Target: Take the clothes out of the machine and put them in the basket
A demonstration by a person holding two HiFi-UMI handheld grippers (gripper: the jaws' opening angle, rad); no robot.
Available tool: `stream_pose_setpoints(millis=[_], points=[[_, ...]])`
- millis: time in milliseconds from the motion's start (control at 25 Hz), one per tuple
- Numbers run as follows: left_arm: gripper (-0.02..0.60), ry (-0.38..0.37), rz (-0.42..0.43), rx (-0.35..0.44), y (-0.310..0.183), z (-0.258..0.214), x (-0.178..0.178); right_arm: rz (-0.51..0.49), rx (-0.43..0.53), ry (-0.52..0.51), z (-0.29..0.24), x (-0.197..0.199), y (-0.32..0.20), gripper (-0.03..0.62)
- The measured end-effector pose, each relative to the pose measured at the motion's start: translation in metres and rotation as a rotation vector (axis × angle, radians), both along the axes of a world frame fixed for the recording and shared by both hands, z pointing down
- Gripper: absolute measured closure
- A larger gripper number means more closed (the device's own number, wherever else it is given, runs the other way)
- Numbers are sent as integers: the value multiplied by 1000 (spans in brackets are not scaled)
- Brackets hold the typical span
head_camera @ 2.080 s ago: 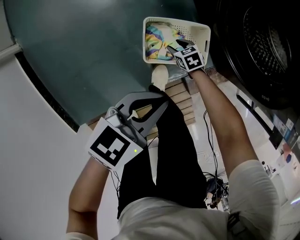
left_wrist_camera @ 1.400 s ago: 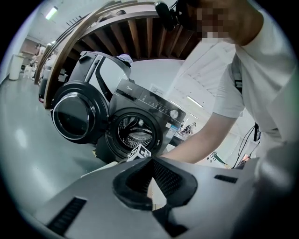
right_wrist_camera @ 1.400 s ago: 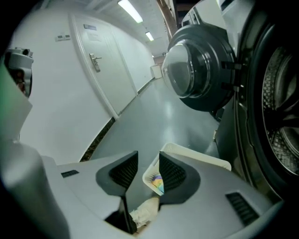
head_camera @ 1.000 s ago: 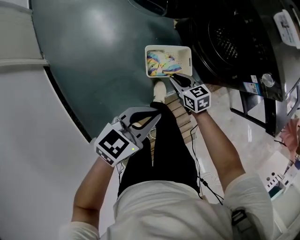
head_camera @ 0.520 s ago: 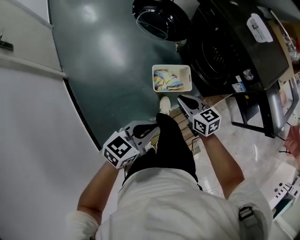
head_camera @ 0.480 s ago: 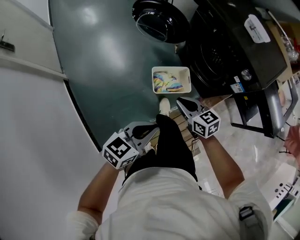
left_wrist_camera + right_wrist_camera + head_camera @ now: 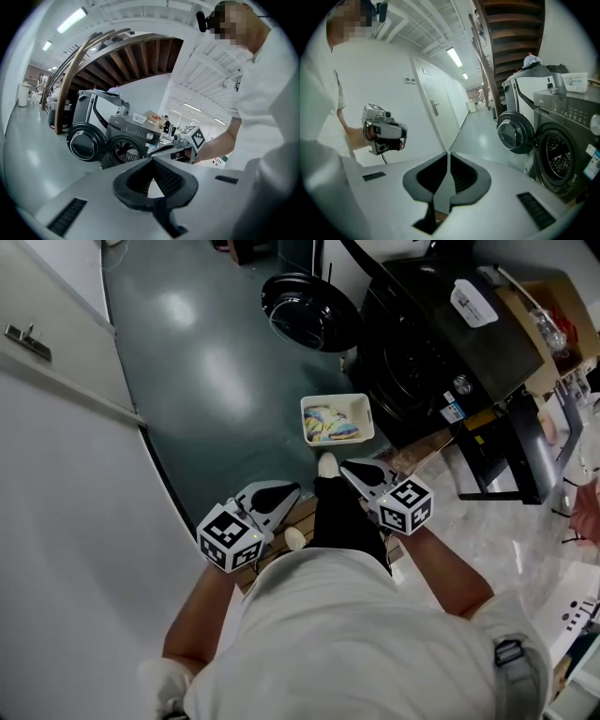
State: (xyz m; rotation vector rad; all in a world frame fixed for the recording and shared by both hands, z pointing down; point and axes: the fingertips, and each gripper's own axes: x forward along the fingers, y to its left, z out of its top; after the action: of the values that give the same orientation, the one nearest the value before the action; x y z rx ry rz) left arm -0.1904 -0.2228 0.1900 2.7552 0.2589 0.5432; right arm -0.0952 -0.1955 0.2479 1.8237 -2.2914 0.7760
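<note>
Head view is showing the left gripper (image 7: pixel 289 490) and right gripper (image 7: pixel 346 469) both closed, empty. Colourful clothes (image 7: pixel 330 424) are lying in the basket (image 7: pixel 336 398) (mid-frame), so checking the washing machine drum (image 7: pixel 403 381) for stragglers is looking wise.

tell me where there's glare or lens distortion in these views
Head view: a soft glare patch on the green floor, otherwise even light. Left gripper view: heavy fisheye with black corners, though the washing machine is in focus. Right gripper view: the same fisheye, with the ceiling light blown out.
</note>
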Motion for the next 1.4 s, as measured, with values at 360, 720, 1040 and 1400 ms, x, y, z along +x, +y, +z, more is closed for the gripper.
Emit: stream_pose_setpoints(millis=[360,720,1040,1400], points=[[584,38,-47,49,-1,-27,-25,-4,94,49,-56,-19,12,568],[584,55,-71,66,3,-37,-46,-15,152,74,-84,-38,30,569],[584,79,-90,76,5,-43,-49,-41,182,98,-94,-47,30,574],[584,75,-110,72,5,-37,-51,-50,201,134,-96,-45,32,579]])
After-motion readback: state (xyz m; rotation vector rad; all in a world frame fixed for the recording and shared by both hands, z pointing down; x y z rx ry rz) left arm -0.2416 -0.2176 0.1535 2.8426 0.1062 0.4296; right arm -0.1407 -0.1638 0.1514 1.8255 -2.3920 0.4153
